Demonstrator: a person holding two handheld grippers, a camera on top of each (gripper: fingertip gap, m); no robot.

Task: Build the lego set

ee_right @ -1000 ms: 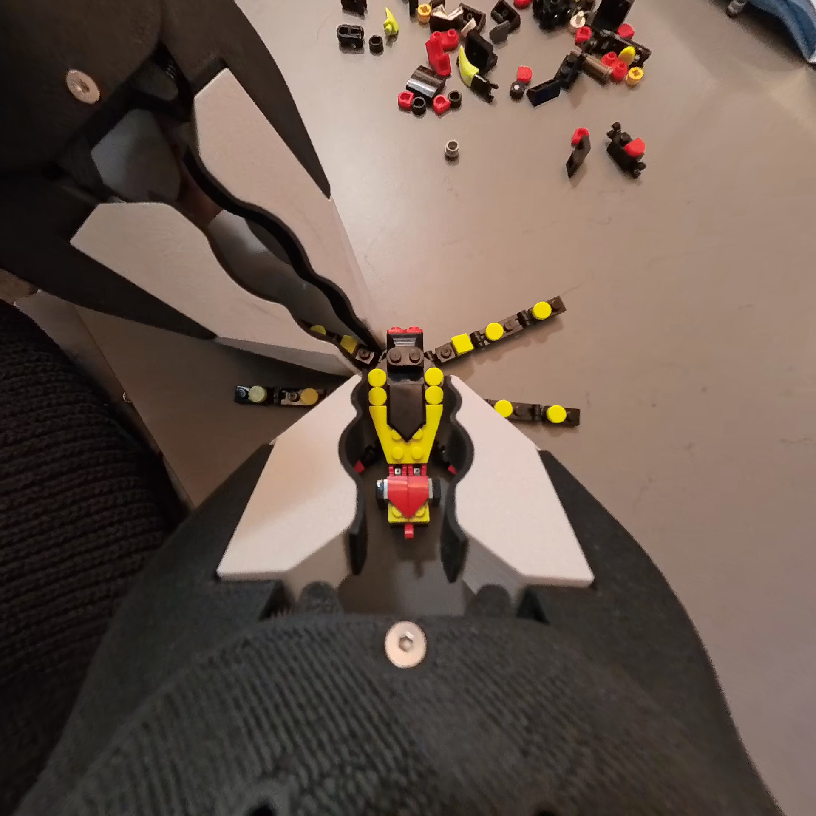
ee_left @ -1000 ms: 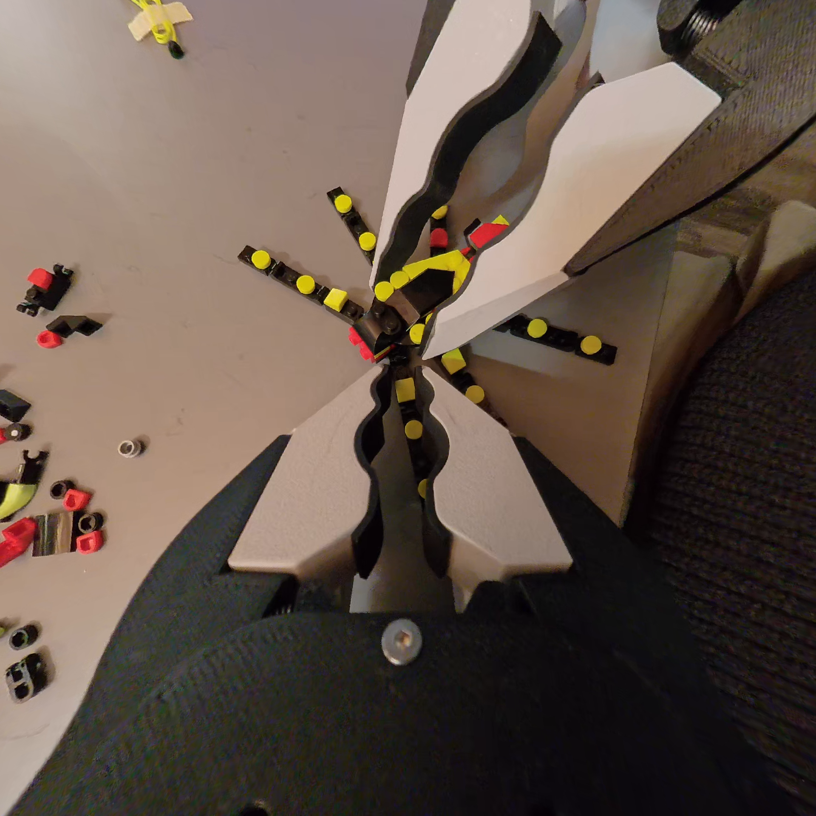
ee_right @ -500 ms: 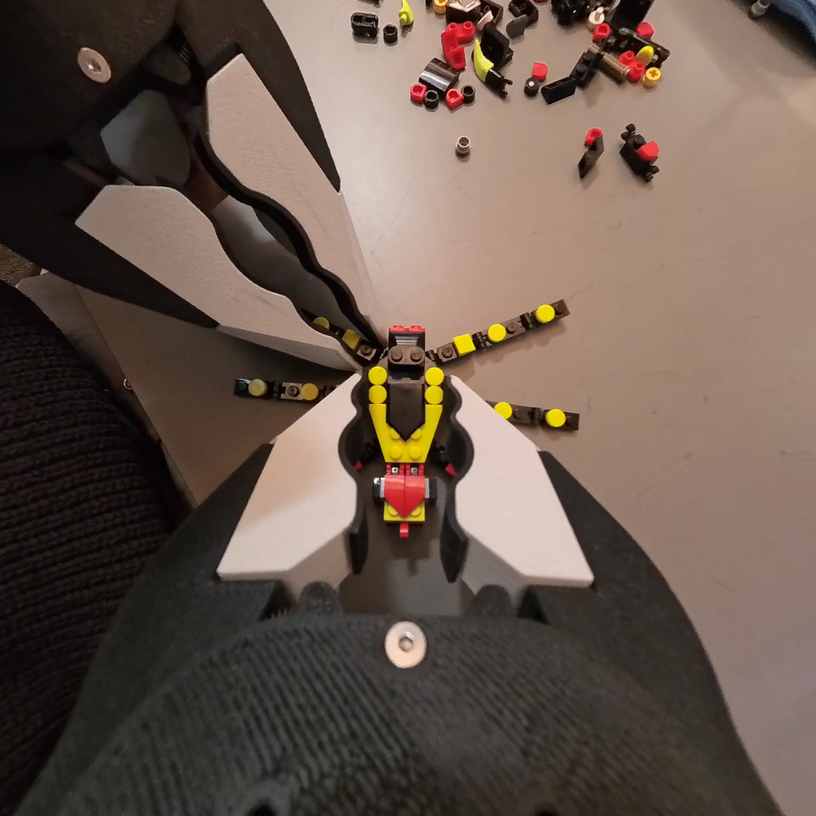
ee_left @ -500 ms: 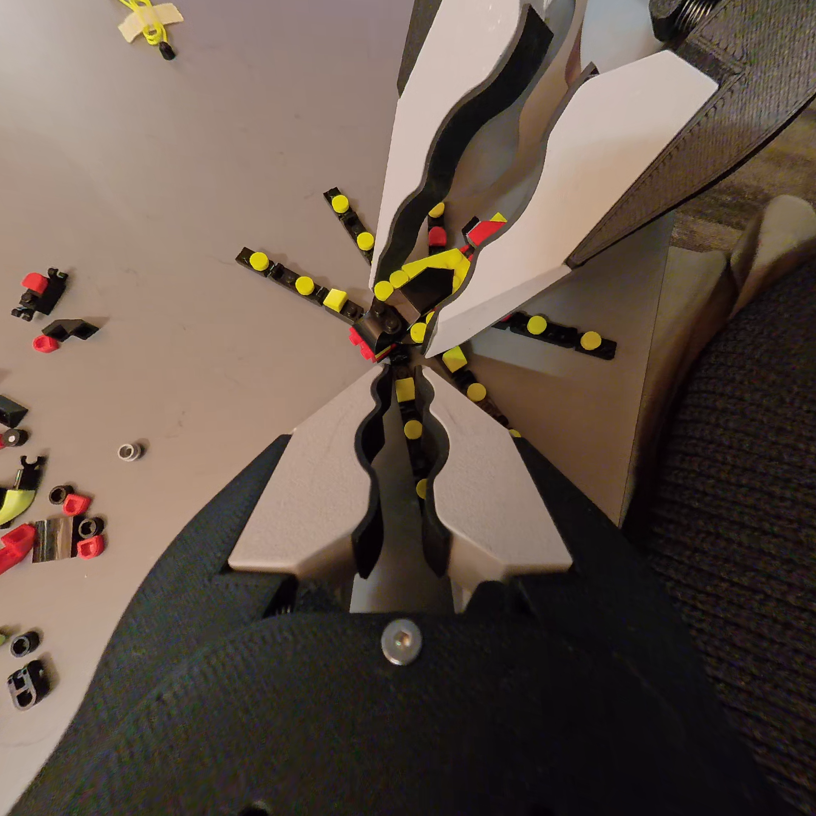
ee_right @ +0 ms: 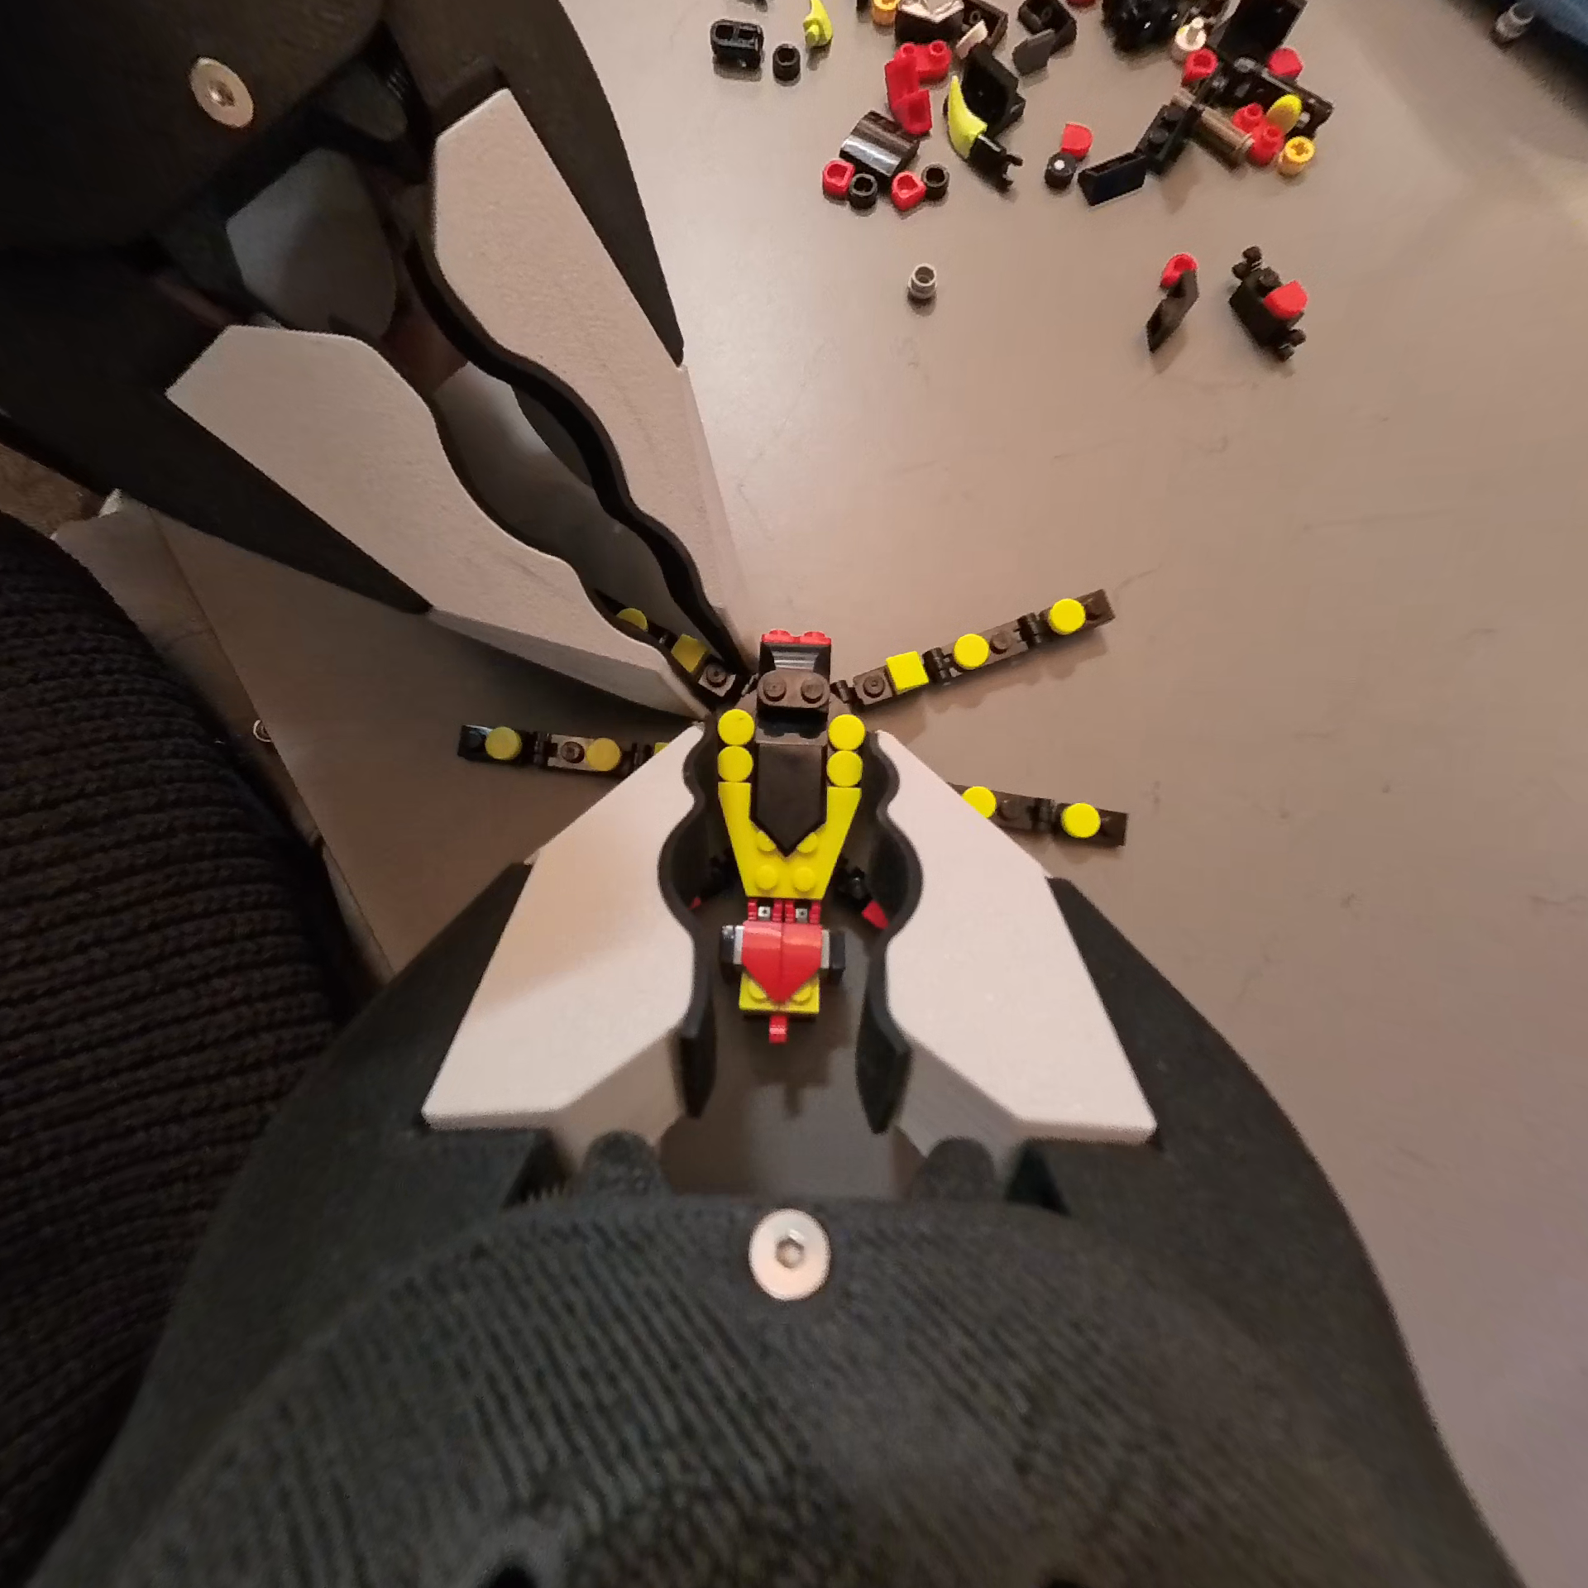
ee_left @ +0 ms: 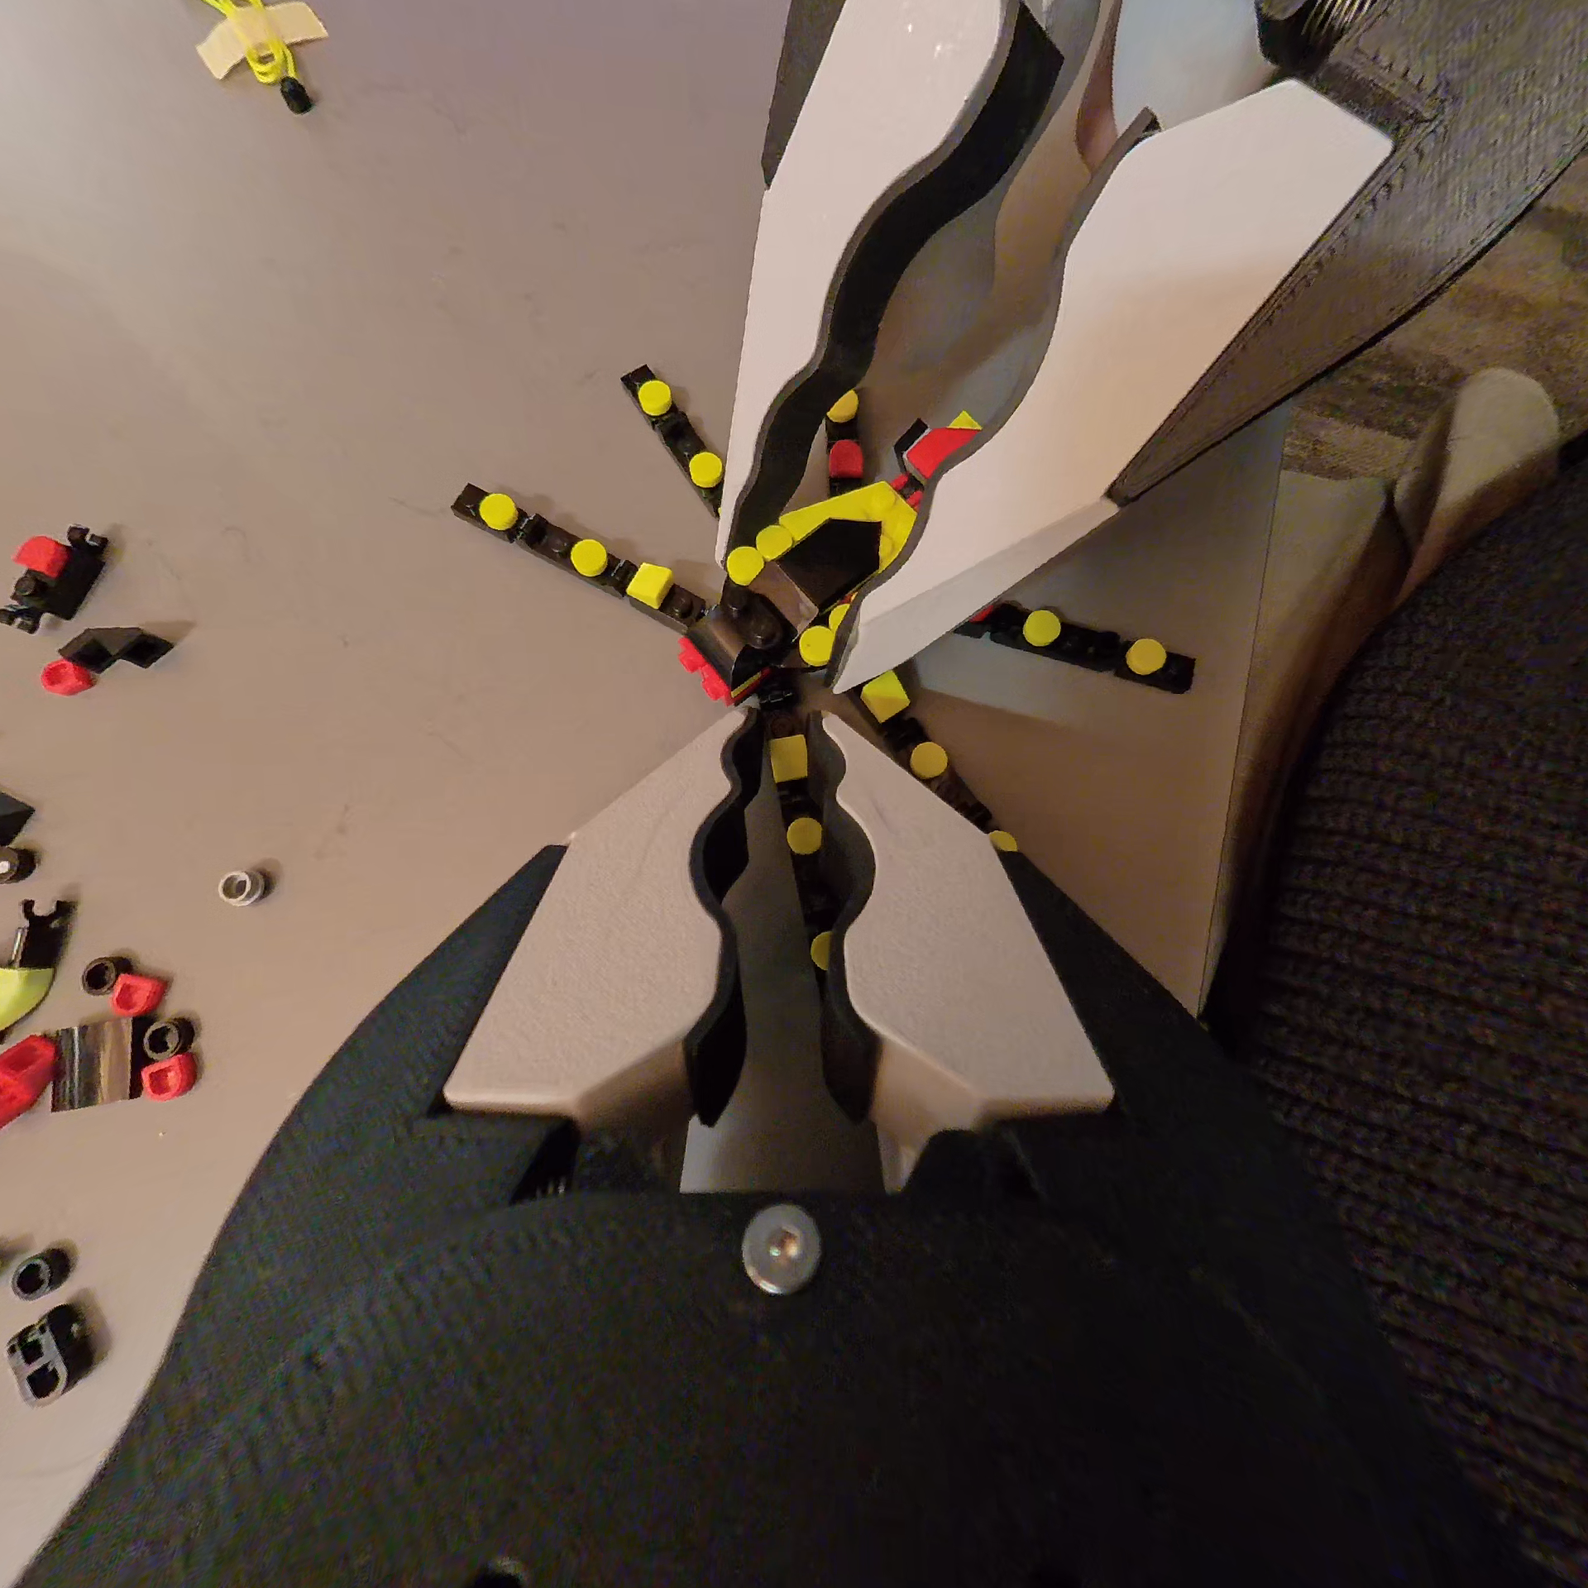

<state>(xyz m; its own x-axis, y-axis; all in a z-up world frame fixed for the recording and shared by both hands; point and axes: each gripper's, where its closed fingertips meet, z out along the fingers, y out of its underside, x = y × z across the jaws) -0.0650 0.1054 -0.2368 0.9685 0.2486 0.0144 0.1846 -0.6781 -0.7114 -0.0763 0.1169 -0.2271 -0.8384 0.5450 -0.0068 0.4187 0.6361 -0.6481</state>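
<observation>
A lego spider has a yellow, black and red body point(ee_right: 786, 825) and black legs with yellow studs point(ee_right: 971, 653). It rests on the grey table point(ee_right: 1117, 481). My right gripper point(ee_right: 790, 730) is shut on the sides of the body. In the left wrist view the right gripper point(ee_left: 786, 623) comes in from above over the body point(ee_left: 825, 550). My left gripper point(ee_left: 786, 730) is shut on one leg point(ee_left: 795, 799) close to the spider's head. It shows in the right wrist view point(ee_right: 730, 679) at the upper left. Other legs point(ee_left: 593, 558) lie spread flat.
Several loose red, black and yellow pieces lie at the left point(ee_left: 112, 1048) and at the far side in the right wrist view point(ee_right: 971, 112). A small grey ring point(ee_left: 241, 885) lies apart. The table edge point(ee_left: 1246, 773) is near, with dark knitted fabric point(ee_left: 1418, 1031) beyond. My left and right fingertips are right by each other.
Both grippers keep their hold. The views have shifted only slightly; the spider stays in place.
</observation>
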